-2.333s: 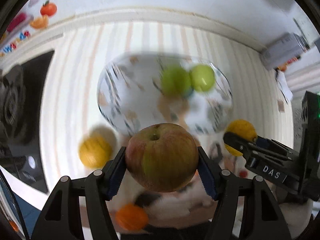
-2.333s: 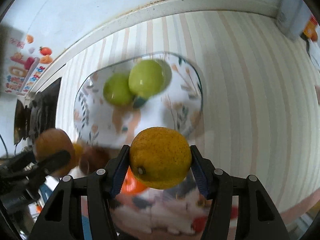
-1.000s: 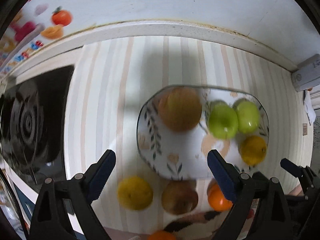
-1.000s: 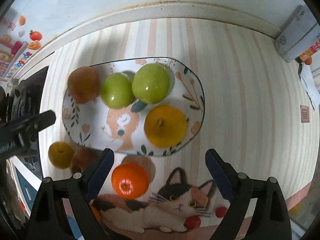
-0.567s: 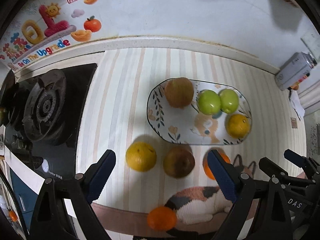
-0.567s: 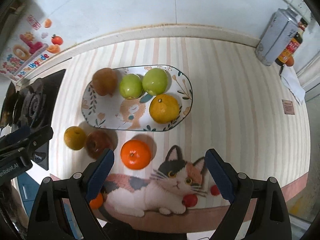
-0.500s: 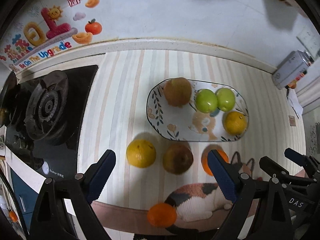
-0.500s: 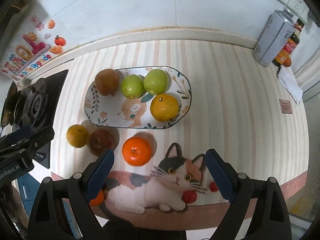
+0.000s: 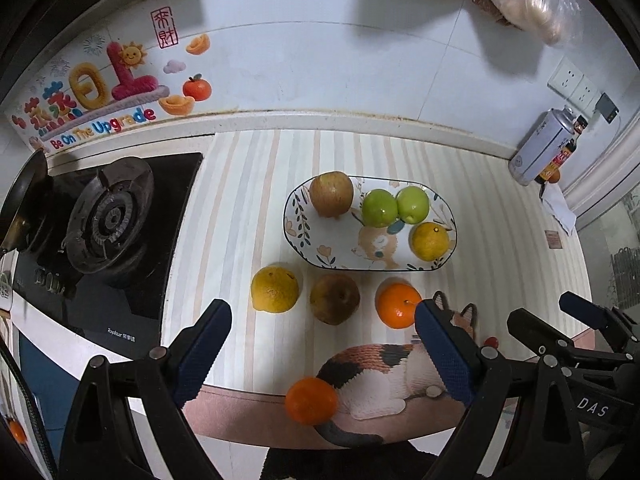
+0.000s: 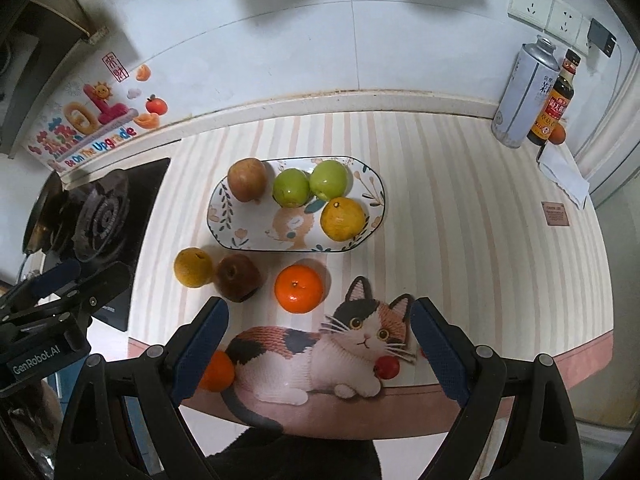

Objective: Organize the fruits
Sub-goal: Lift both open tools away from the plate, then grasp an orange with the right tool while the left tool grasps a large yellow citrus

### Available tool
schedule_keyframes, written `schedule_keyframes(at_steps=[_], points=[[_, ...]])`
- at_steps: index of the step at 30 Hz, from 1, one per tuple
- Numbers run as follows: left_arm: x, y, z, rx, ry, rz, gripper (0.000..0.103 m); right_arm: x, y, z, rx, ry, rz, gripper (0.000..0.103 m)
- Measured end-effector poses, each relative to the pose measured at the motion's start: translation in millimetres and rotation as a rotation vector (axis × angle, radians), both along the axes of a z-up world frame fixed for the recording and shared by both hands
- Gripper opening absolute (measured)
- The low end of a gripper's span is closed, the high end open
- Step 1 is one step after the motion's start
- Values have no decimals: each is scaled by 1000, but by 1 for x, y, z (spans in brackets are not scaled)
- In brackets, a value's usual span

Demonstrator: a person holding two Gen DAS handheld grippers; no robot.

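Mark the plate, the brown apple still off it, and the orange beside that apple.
plate (image 10: 224, 216), right wrist view, bare left part inside the rim.
brown apple (image 10: 239, 278), right wrist view, middle of its top.
orange (image 10: 299, 289), right wrist view, centre near the stem.

Each hand-held gripper (image 9: 322, 354) is black, with blue bumpy pads (image 9: 204, 350) and small silver screws (image 9: 157, 353). One body says "DAS", the other "GenRobot.AI".

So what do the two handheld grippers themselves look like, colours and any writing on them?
Both are matte black frames with round silver rivets and two fingers faced in textured dark blue pads. The left gripper shows its blue pads in its own camera; seen from the right camera its body carries a white "GenRobot.AI" label. The right gripper looks the same, with white "DAS" lettering visible from the left camera. No cables or sleeves show.
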State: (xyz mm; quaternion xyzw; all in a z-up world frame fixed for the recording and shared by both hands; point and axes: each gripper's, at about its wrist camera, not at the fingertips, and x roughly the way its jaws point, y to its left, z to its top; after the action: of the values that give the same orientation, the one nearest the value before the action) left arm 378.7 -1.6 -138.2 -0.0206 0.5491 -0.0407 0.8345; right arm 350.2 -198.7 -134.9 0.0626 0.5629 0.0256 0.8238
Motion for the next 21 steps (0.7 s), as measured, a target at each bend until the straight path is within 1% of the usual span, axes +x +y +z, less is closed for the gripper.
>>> schedule_keyframes(at_steps=[3, 5, 7, 9, 12, 16, 20, 21], points=[[-1, 6, 0, -12, -2, 20, 94, 2, 0, -5, 30, 5, -8, 95], [3, 13, -4, 0, 3, 40, 94, 7, 1, -15, 51, 24, -4, 95], [9, 21, -12, 22, 20, 62, 94, 15, 2, -30, 63, 50, -4, 95], [15, 30, -21, 52, 31, 86, 100, 24, 4, -52, 86, 90, -1, 95], [26, 45, -40, 85, 65, 119, 101, 35, 8, -83, 113, 148, 0, 95], [44, 64, -77, 93, 160, 150, 101, 51, 14, -130, 165, 235, -10, 95], [63, 75, -119, 54, 278, 177, 101, 63, 23, -166, 166, 286, 2, 94], [67, 76, -127, 41, 297, 177, 101, 64, 24, -170, 163, 289, 4, 91]])
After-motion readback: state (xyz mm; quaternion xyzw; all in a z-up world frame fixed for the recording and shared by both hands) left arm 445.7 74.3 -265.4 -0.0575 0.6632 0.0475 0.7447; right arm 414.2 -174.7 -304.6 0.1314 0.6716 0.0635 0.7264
